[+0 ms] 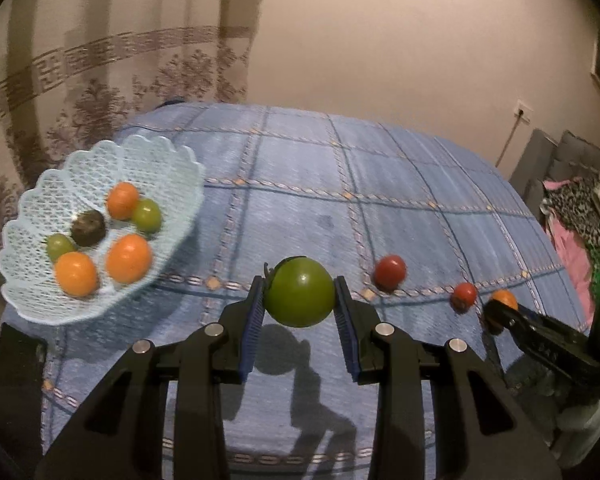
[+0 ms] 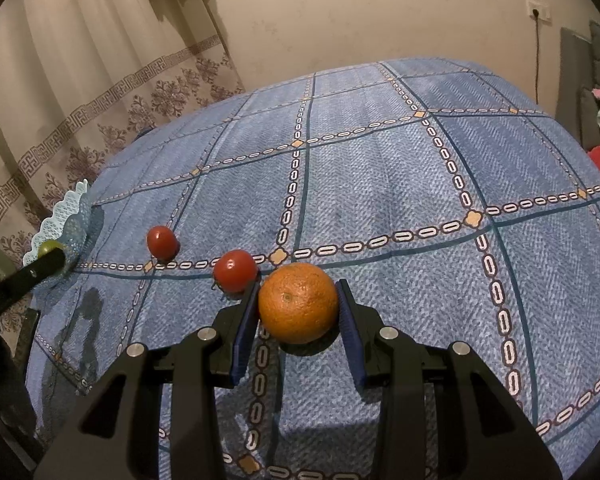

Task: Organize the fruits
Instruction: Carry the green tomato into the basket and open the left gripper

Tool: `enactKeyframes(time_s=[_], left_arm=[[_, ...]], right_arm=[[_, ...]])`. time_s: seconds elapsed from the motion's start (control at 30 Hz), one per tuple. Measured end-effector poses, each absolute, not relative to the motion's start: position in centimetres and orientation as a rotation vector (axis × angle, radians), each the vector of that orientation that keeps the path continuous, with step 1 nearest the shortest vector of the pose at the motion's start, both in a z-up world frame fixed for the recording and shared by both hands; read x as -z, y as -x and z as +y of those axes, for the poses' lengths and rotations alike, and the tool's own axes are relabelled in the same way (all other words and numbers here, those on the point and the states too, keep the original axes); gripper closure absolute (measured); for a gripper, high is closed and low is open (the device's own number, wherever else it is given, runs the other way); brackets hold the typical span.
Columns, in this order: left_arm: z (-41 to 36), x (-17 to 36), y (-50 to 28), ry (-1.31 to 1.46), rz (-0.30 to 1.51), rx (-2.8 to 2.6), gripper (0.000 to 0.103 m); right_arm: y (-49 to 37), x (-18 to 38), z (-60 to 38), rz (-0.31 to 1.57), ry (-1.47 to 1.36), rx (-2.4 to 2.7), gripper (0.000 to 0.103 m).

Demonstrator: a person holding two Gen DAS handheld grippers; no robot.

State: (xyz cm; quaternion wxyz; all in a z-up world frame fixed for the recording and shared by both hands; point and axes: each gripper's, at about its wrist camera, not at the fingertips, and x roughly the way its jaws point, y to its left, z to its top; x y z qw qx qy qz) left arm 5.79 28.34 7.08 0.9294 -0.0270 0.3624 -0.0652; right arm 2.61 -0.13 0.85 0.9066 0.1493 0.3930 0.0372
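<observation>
My left gripper (image 1: 299, 300) is shut on a green tomato (image 1: 299, 292), held above the blue checked cloth with its shadow below. A pale blue lattice basket (image 1: 100, 152) at the left holds several oranges and green tomatoes and one dark fruit. My right gripper (image 2: 299, 312) is shut on an orange (image 2: 298, 302) that rests on the cloth; both pads touch its sides. Two red tomatoes (image 2: 163, 242) (image 2: 235, 270) lie just left of the orange. In the left wrist view the right gripper (image 1: 500, 310) sits at the right with the orange (image 1: 505, 299) partly hidden.
The blue cloth (image 2: 380, 168) covers a table that drops off at the near and left edges. A patterned curtain (image 1: 100, 80) hangs behind the basket. Clothes and grey cushions (image 1: 572, 208) are piled at the far right. The basket (image 2: 66, 216) stands at the cloth's left edge.
</observation>
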Motion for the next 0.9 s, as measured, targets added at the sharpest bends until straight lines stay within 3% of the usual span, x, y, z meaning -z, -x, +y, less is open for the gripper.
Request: enactKeyframes(time_s=[0.8,0.9], left_arm=[[37.4,-7.8,-6.4,0.141,0.687,-0.063,0.068],[38.5,-7.3,-6.5,0.178,0.697,-0.090,0.056]], right_arm=[[-2.5,-0.9,0.4,0.817,-0.306,-0.031,0.065],[-2.4,-1.1,0.3,0.819,-0.323,-0.024,0.065]])
